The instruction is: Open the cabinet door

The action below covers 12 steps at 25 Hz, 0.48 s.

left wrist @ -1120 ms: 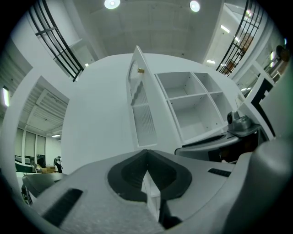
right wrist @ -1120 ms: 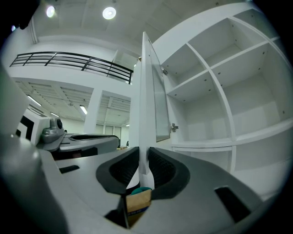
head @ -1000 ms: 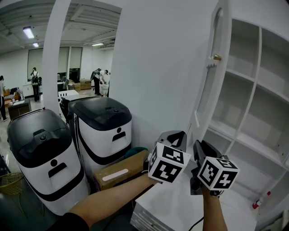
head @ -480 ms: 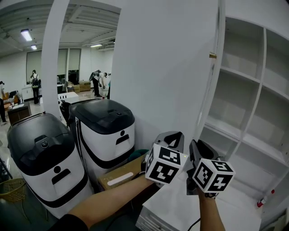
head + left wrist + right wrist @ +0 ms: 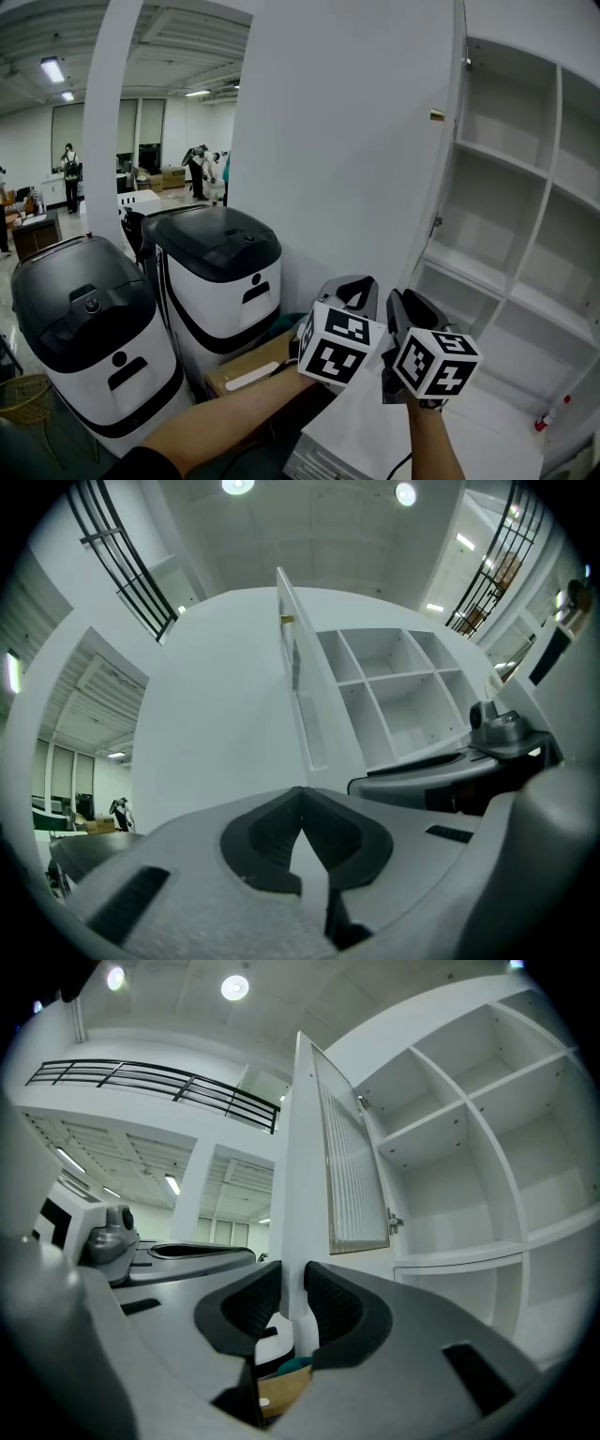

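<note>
The white cabinet door point(image 5: 347, 141) stands swung wide open, and I see its outer face with its free edge running down the middle of the head view. The open shelves point(image 5: 525, 187) lie to its right. My right gripper point(image 5: 397, 302) is at the door's lower edge. In the right gripper view the door's edge point(image 5: 302, 1176) stands between the jaws of the right gripper point(image 5: 292, 1302). These jaws have just been opening and do not clamp it. My left gripper point(image 5: 362, 283) is beside the right one, shut and empty, as the left gripper view also shows point(image 5: 302, 822).
Two black-and-white machines point(image 5: 220, 272) point(image 5: 89, 328) stand left of the door, with a cardboard box point(image 5: 248, 366) at their foot. A white low unit point(image 5: 375, 436) lies under my hands. A small red-capped item point(image 5: 547, 415) sits at the lower right. People point(image 5: 202, 169) stand far off.
The door has swung further open, so its inner side and handle no longer show in the head view. Both grippers drifted slightly left and down in the picture.
</note>
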Motion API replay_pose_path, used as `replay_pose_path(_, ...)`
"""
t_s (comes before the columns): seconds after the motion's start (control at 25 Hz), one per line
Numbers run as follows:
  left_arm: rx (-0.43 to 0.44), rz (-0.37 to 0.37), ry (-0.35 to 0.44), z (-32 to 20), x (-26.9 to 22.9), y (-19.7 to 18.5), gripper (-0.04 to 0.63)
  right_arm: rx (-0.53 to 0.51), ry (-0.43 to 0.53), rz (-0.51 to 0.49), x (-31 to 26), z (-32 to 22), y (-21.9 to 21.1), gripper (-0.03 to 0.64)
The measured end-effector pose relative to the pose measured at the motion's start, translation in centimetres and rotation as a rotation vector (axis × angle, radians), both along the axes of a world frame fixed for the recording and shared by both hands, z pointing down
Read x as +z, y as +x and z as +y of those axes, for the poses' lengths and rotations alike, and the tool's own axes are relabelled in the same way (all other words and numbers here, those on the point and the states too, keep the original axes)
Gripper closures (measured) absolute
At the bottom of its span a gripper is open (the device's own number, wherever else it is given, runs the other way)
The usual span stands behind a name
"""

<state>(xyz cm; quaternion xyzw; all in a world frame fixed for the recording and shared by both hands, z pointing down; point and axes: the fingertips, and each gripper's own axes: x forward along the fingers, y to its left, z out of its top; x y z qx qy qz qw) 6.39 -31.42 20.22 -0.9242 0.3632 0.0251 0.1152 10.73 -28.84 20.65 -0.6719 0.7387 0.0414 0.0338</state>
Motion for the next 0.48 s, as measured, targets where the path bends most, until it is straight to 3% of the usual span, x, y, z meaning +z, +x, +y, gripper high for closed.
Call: replay_pose_path(0.48, -0.017, -0.007, 0.007, -1.6, -0.2, -2.7, 0.584, -0.006, 0.0, 0.0, 0.0, -2.6, -2.3, 0.518)
